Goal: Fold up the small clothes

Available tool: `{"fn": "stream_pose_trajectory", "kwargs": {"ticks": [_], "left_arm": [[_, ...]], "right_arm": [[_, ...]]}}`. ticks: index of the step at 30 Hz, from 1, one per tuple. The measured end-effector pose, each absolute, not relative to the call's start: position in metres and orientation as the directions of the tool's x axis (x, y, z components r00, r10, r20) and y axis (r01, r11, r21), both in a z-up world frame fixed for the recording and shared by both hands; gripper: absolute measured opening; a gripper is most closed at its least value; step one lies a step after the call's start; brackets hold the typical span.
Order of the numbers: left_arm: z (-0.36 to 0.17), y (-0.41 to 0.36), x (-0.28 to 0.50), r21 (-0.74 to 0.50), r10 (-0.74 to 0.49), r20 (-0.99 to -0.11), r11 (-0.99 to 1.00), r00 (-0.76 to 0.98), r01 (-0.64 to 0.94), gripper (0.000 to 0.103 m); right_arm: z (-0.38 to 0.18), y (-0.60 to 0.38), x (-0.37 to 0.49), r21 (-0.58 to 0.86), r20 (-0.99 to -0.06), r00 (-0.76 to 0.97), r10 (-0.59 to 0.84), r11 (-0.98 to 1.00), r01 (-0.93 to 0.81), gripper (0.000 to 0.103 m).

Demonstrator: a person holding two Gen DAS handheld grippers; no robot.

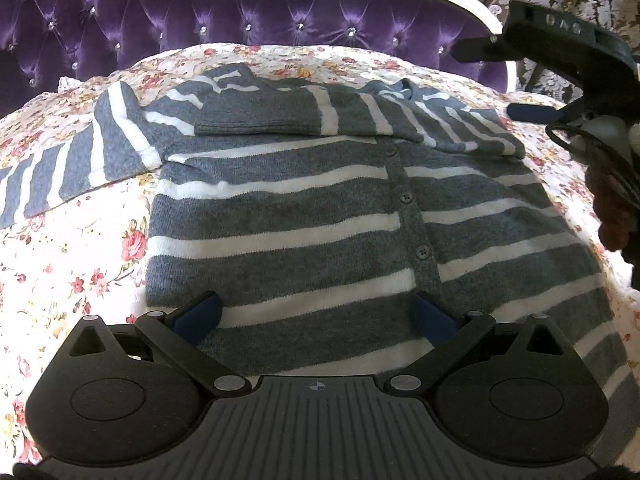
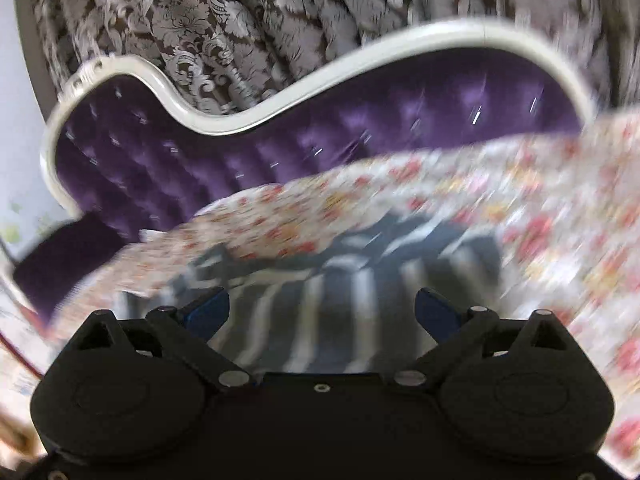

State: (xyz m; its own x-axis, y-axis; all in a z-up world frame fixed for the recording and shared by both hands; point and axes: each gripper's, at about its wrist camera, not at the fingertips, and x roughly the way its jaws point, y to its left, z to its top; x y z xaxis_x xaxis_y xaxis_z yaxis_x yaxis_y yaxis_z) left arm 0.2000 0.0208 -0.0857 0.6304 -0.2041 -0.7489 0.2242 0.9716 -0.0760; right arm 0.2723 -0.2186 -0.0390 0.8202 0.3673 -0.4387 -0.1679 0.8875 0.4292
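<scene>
A grey and white striped cardigan (image 1: 304, 216) lies flat on the floral bedspread (image 1: 80, 264), buttoned, its button band running down the middle. Its right sleeve (image 1: 360, 116) is folded across the chest; its left sleeve (image 1: 68, 160) lies spread out to the left. My left gripper (image 1: 318, 314) is open and empty, low over the hem. My right gripper (image 1: 532, 114) is seen at the upper right of the left wrist view, beside the cardigan's right shoulder. In the blurred right wrist view my right gripper (image 2: 322, 310) is open and empty above the striped cardigan (image 2: 340, 300).
A purple tufted headboard (image 1: 260, 24) with a white frame stands behind the bed; it also shows in the right wrist view (image 2: 360, 120). Patterned curtains (image 2: 200, 20) hang behind it. A dark cable (image 1: 592, 160) hangs by the right gripper.
</scene>
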Motion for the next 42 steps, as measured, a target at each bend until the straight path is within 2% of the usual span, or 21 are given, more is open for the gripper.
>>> {"fn": "stream_pose_trajectory", "kwargs": {"ticks": [3,8,12,22,34,42], "left_arm": [[-0.086,0.022,0.199,-0.077,-0.214,-0.74,0.969,0.637,0.235,0.103],[-0.084,0.027,0.196,-0.092,-0.239,-0.727,0.963,0.643,0.254,0.102],[-0.081,0.033,0.193,-0.121,-0.264,-0.732,0.958,0.628,0.262,0.102],[-0.065,0.074,0.191,-0.291,-0.342,-0.722,0.939,0.602,0.184,0.102],[-0.036,0.155,0.212,-0.354,-0.314,-0.69,0.932,0.652,0.074,0.102],[-0.036,0.235,0.24,-0.385,-0.205,-0.646,0.919,0.735,-0.081,0.102]], "right_arm": [[-0.039,-0.215,0.27,0.446,-0.433,0.812,0.392,0.876,-0.185,0.1],[-0.031,-0.209,0.263,0.373,-0.383,0.838,0.389,0.895,-0.245,0.1],[-0.027,-0.214,0.265,0.418,-0.363,0.841,0.4,0.877,-0.237,0.1],[-0.024,-0.216,0.263,0.48,-0.343,0.823,0.453,0.837,-0.262,0.1],[-0.022,-0.21,0.257,0.493,-0.321,0.801,0.505,0.812,-0.314,0.1],[-0.024,-0.21,0.26,0.502,-0.326,0.794,0.512,0.806,-0.313,0.101]]}}
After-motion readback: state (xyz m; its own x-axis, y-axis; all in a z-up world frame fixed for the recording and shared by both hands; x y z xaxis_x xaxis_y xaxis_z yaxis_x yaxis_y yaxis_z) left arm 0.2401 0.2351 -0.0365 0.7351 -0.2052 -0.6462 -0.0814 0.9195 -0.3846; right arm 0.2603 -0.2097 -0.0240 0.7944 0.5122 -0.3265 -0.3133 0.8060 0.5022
